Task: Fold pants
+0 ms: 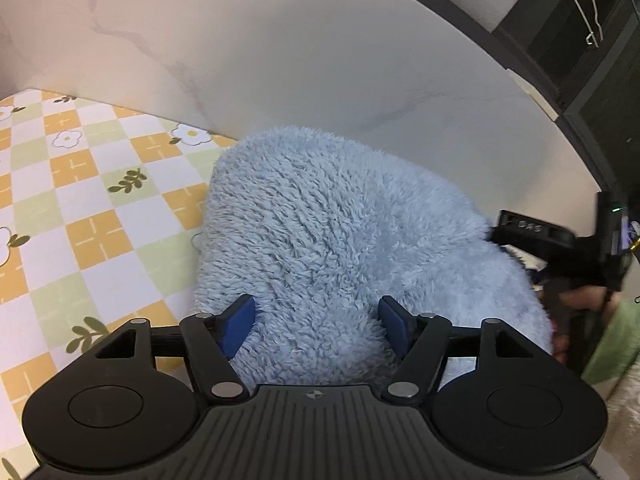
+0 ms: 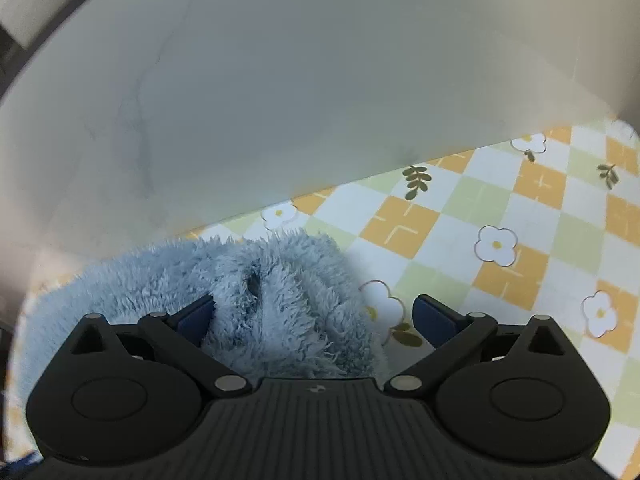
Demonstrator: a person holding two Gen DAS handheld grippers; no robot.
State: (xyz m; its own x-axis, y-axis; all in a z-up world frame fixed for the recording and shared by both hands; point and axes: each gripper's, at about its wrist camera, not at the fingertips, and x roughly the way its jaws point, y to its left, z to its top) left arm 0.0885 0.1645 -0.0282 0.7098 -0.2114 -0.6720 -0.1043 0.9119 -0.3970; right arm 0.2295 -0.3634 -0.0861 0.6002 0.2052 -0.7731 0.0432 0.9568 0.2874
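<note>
1. The pants (image 1: pixel 344 248), a fluffy pale blue fleece bundle, lie on the desk (image 1: pixel 80 216), which is covered by a checked cloth of orange, green and white squares with flowers and leaf sprigs.
2. The far edge of the bundle touches or nearly touches the pale wall (image 1: pixel 280 60) where it meets the desk.
3. The left tool (image 1: pixel 316 322) hangs over the near part of the pants, tilted downward. Its blue pads (image 1: pixel 240 326) stand partly apart with fleece bulging up between them; whether they press on the pile cannot be told.
4. In the left wrist view, open checked cloth spreads to the left of the pants, bare of other things up to the wall line.
5. The right tool (image 2: pixel 314 320) is spread wide. Its left pad (image 2: pixel 196 318) lies against a rumpled fold of the pants (image 2: pixel 256 300), while the other pad stands clear over the cloth, so nothing is gripped.
6. In the right wrist view, the pants' rounded edge ends between the pads, and beyond it the cloth (image 2: pixel 520 220) runs free to the right.
7. The right tool also shows dark at the right edge of the left wrist view, just past the bundle.
</note>
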